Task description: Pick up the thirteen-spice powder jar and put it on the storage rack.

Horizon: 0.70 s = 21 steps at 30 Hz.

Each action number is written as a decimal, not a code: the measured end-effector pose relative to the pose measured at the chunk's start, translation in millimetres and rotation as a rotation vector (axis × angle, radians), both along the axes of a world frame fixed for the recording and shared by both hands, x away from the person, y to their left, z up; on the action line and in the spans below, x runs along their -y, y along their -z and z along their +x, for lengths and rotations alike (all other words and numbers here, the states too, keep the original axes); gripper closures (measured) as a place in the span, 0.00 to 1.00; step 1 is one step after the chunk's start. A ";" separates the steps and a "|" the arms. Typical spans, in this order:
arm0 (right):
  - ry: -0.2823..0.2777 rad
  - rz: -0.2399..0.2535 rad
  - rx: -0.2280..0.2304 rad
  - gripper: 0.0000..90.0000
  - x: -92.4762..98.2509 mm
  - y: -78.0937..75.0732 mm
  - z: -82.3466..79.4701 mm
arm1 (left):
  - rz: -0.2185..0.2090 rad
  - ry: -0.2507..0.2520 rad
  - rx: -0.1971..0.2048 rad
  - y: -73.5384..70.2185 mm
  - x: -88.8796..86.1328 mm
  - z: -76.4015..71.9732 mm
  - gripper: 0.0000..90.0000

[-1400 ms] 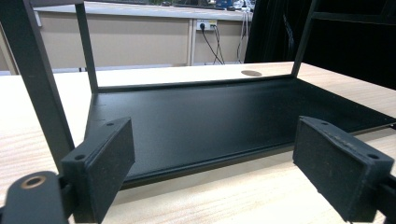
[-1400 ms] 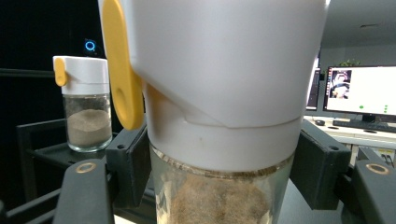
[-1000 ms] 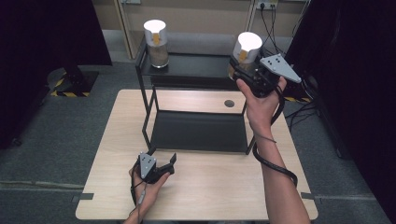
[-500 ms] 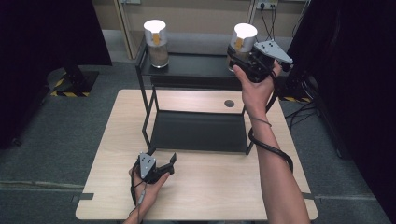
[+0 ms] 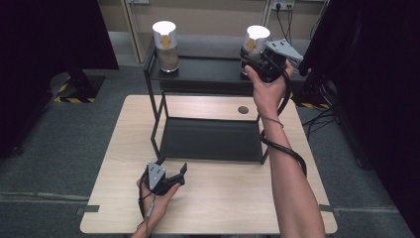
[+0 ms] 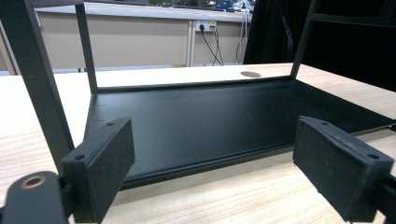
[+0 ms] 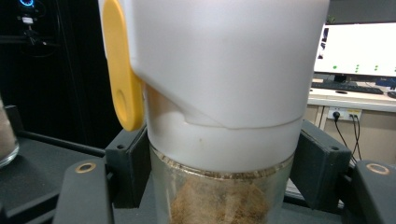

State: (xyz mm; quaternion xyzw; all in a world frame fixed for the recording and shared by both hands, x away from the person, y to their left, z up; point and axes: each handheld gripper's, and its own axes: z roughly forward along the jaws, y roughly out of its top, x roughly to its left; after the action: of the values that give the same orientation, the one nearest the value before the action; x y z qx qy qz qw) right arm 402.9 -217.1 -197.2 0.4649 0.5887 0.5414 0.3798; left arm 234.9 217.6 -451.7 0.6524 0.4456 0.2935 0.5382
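Three cameras: one overhead, one riding on each gripper

From high above the near edge we look forward and down on the wooden table (image 5: 218,208) and black shelf rack (image 5: 208,74). Low at 6 o'clock, we face 12 across the rack's bottom shelf (image 6: 196,121), shared with overhead. At 1 o'clock, we press close to the white-lidded jar (image 7: 219,93).

Top shelf (image 5: 213,69) open between both jars (image 5: 166,42).
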 end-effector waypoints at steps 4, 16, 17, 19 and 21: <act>0.004 0.005 -0.001 0.34 0.6 1.7 1.9 | -0.001 0.001 0.000 0.2 -0.2 0.0 0.14; 0.004 0.004 0.016 0.34 -3.0 6.9 0.3 | 0.001 0.002 0.001 0.1 0.1 -0.1 0.14; 0.003 0.009 0.017 0.34 -2.6 7.5 0.3 | 0.001 0.002 0.002 0.2 0.2 -0.1 0.14; 0.001 0.018 0.014 0.32 -2.1 8.0 0.2 | 0.002 0.003 0.003 0.2 0.2 -0.2 0.14; -0.002 0.020 0.010 0.29 -1.8 7.9 0.1 | 0.000 0.002 0.002 0.2 0.2 -0.1 0.14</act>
State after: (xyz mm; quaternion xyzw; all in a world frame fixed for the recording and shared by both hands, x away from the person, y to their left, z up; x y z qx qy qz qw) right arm 403.0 -215.3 -205.1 0.4653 0.5817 0.5501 0.3775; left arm 234.8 217.4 -451.9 0.6528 0.4444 0.2935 0.5387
